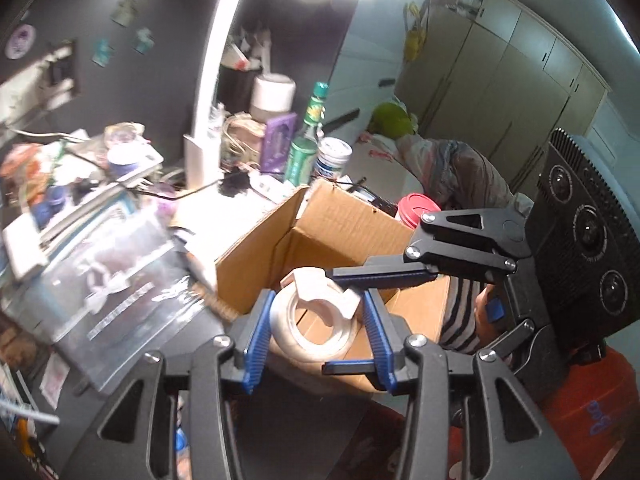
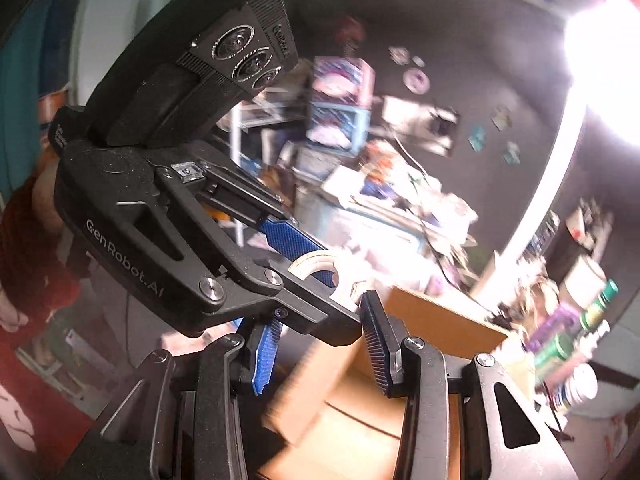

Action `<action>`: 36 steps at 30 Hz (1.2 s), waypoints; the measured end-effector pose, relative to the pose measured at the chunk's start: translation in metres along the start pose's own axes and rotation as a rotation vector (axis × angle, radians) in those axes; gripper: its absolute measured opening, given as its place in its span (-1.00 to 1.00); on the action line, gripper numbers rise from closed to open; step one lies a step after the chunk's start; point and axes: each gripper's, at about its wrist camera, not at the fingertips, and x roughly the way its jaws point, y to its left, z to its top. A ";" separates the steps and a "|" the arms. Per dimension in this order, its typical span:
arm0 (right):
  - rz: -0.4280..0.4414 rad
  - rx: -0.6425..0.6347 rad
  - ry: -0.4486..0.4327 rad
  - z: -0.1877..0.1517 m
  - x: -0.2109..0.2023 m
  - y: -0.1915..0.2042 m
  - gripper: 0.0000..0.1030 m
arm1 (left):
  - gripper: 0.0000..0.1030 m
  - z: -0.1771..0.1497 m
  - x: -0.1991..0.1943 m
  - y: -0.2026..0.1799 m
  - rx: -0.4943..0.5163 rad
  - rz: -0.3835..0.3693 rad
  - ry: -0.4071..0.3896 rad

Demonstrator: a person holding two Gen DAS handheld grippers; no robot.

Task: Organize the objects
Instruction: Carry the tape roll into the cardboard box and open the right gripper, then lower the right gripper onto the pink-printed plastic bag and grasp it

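Observation:
A white tape roll [image 1: 304,340] with a white plastic holder piece sits between the blue pads of my left gripper [image 1: 318,308], which is shut on it. The roll hangs over an open cardboard box [image 1: 320,240]. My right gripper [image 1: 332,320] reaches in sideways from the right, its two blue-padded fingers one above and one below the left gripper's right finger. In the right wrist view, my right gripper [image 2: 320,312] has its pads apart and nothing pressed between them. The left gripper [image 2: 340,292] crosses in front, carrying the tape roll [image 2: 316,260] above the box [image 2: 432,320].
The cluttered desk behind the box holds a green bottle [image 1: 308,136], a white canister [image 1: 334,156], a red-lidded cup [image 1: 416,208] and a white lamp arm [image 1: 212,80]. A clear plastic case [image 1: 112,280] lies to the left. A striped sleeve [image 1: 460,312] is behind the right gripper.

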 end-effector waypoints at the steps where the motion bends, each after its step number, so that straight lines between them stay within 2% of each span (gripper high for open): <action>1: -0.006 0.011 0.020 -0.001 0.001 -0.007 -0.32 | -0.19 0.005 0.008 0.000 -0.002 -0.005 0.015; 4: -0.017 0.047 0.088 -0.006 0.009 -0.029 -0.32 | -0.19 0.016 0.029 0.005 -0.024 -0.026 0.053; 9: -0.022 0.079 0.147 -0.011 0.021 -0.046 -0.32 | -0.19 0.023 0.046 0.008 -0.041 -0.023 0.085; 10: -0.029 0.079 0.154 -0.012 0.023 -0.047 -0.32 | -0.09 0.024 0.047 0.008 -0.042 -0.022 0.090; 11: -0.040 0.077 0.162 -0.012 0.025 -0.048 -0.31 | 0.25 0.026 0.048 0.009 -0.045 -0.021 0.089; 12: -0.054 0.073 0.179 -0.012 0.028 -0.049 -0.27 | 0.47 0.026 0.047 0.009 -0.050 -0.011 0.086; 13: -0.064 0.071 0.187 -0.012 0.029 -0.049 -0.03 | 0.69 0.027 0.044 0.009 -0.048 0.011 0.078; 14: -0.079 0.069 0.190 -0.013 0.030 -0.049 0.21 | 0.69 0.027 0.039 0.008 -0.036 0.025 0.064; 17: -0.114 0.049 0.185 -0.015 0.026 -0.047 0.22 | 0.69 0.024 0.018 0.007 -0.036 0.031 0.016; 21: -0.092 0.058 0.141 -0.011 0.016 -0.040 0.23 | 0.70 0.014 -0.021 0.009 -0.043 0.063 -0.083; 24: -0.057 0.049 0.089 -0.004 0.009 -0.026 0.23 | 0.87 -0.007 -0.059 0.013 -0.047 0.165 -0.173; 28: 0.050 0.031 0.021 0.010 0.003 0.009 0.23 | 0.90 -0.047 -0.100 0.024 -0.068 0.279 -0.271; 32: 0.193 0.017 -0.033 0.018 0.009 0.055 0.23 | 0.97 -0.095 -0.124 0.040 -0.120 0.379 -0.341; 36: 0.318 0.055 -0.039 0.012 0.033 0.096 0.23 | 0.98 -0.146 -0.133 0.059 -0.197 0.460 -0.383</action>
